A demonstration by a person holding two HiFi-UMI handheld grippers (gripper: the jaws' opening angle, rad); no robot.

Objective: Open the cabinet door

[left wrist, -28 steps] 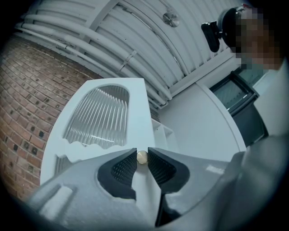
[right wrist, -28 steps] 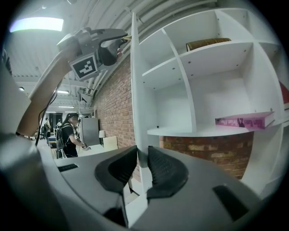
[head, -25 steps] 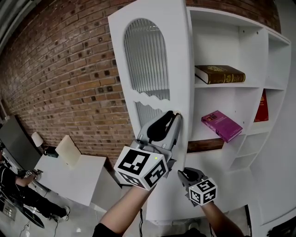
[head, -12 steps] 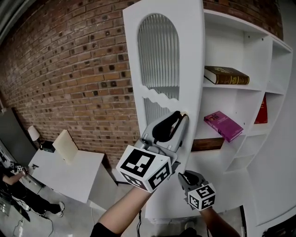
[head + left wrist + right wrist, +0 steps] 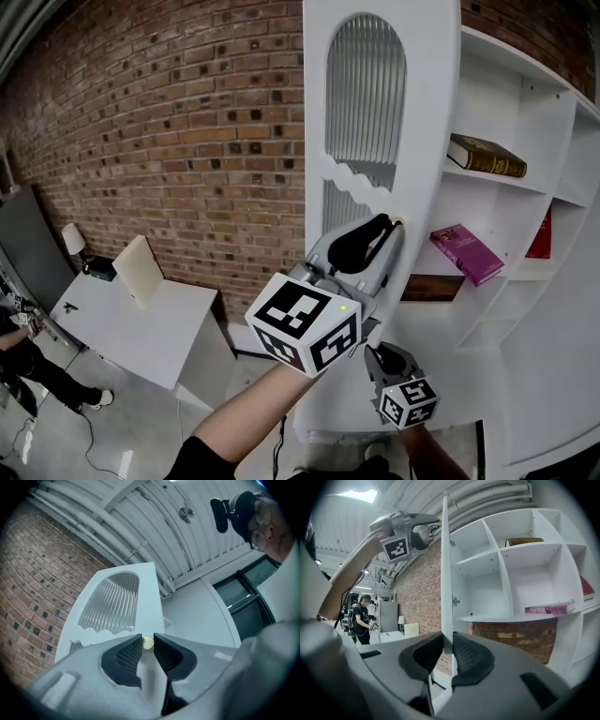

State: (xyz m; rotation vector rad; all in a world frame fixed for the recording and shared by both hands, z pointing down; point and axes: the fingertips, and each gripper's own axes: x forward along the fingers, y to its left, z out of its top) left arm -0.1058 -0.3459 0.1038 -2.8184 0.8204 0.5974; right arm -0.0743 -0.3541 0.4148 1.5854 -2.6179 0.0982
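Note:
The white cabinet door (image 5: 375, 141), with its arched ribbed-glass panel, stands swung out from the shelf unit (image 5: 525, 216). My left gripper (image 5: 394, 227) is shut on the door's small brass knob (image 5: 147, 642), one dark pad pressing on each side of it. Lower down, my right gripper (image 5: 379, 353) pinches the door's free edge (image 5: 446, 573), which runs straight up between its pads. In the right gripper view the left gripper (image 5: 423, 530) shows high against the door's outer face.
The open shelves hold a brown book (image 5: 487, 157), a magenta book (image 5: 467, 251) and a red book (image 5: 540, 234). A brick wall (image 5: 169, 141) runs behind. A white desk (image 5: 131, 328) stands at the lower left, with a person (image 5: 361, 618) beyond it.
The door has swung farther away from the shelves, and both grippers have travelled with it, keeping their holds. The head view has shifted, so the door sits farther right in the picture.

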